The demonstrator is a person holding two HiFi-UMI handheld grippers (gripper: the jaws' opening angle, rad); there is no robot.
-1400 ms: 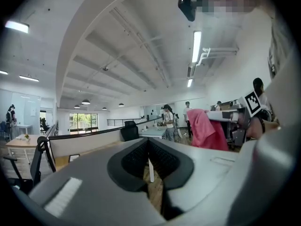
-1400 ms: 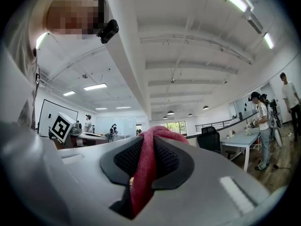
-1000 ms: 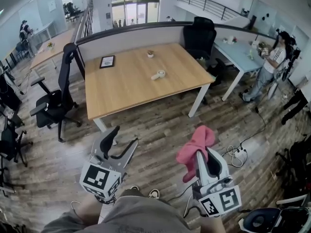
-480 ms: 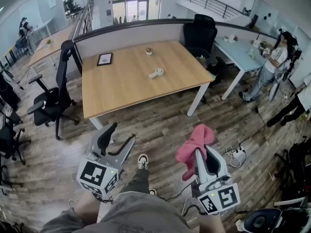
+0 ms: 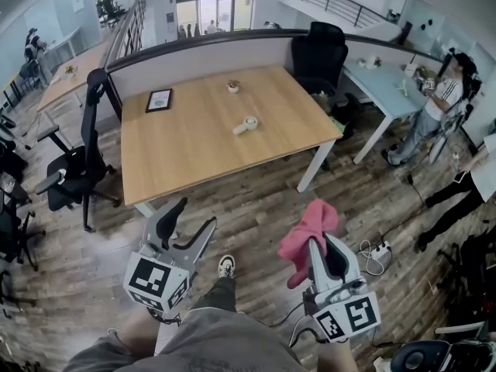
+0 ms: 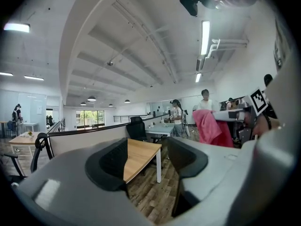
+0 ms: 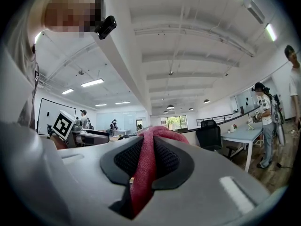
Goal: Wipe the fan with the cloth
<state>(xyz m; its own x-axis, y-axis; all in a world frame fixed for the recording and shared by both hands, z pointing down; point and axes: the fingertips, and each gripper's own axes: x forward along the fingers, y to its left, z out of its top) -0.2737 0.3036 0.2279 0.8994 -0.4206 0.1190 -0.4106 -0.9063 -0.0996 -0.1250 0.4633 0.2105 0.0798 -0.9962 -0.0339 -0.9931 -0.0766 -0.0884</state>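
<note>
the right gripper (image 5: 323,243) is pinching the pink cloth (image 5: 310,225) between closed jaws, holding it ready for wiping. the left gripper (image 5: 194,216) is hanging open and empty. a small white thing (image 5: 248,124), possibly the fan, is lying mid-table (image 5: 194,157), well apart from both grippers.

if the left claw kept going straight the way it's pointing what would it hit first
Probably the wooden table: the left claw is open, and the left gripper view frames the table's corner and leg, with only wood floor before them. Depth is hard to judge.
</note>
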